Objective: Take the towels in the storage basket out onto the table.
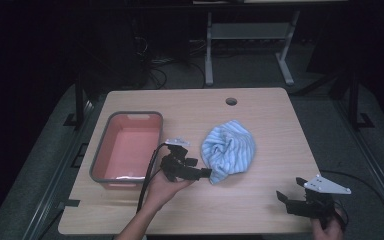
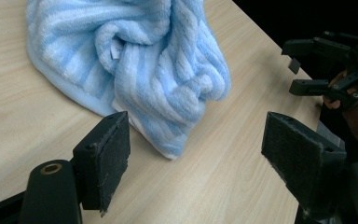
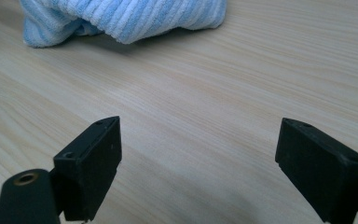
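Two tongs gape wide, both empty. The left tongs (image 2: 196, 154) sit just beside a crumpled blue striped towel (image 2: 135, 60). The right tongs (image 3: 198, 161) rest well apart from that towel, on the wooden counter (image 3: 205, 93).

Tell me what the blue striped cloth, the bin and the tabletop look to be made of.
Cloth: soft terry, going by its fuzzy ribbed pile. Bin: likely moulded plastic, smooth pink inside, grey rim. Tabletop: pale wood-grain, matte; laminate or real wood, I cannot tell.
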Demonstrator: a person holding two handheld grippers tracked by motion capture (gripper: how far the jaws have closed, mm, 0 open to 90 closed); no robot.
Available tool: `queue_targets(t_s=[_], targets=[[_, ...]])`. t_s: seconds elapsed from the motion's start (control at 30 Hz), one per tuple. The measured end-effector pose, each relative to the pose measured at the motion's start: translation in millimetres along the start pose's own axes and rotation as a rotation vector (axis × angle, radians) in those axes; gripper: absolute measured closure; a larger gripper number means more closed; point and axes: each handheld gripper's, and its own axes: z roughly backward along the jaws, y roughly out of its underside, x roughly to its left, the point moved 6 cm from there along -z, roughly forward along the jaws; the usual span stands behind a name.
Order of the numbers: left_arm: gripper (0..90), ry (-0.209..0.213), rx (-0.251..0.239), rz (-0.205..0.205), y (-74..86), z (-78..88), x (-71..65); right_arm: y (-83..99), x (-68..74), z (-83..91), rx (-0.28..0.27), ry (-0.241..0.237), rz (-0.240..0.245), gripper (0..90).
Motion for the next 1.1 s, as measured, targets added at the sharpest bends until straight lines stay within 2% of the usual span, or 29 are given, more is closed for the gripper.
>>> queue_targets(t_s=[0.7,1.1], targets=[[23.6,0.007,-0.006,0.004,22.5,5.0,-3.1,0.0,1.0,-1.4,0.004,0.002,-0.002,13.7],[23.5,0.008,-0.001,-0.008,37.2,6.2,-7.9,0.2,1.1,-2.0,0.007,0.003,0.001,13.7]])
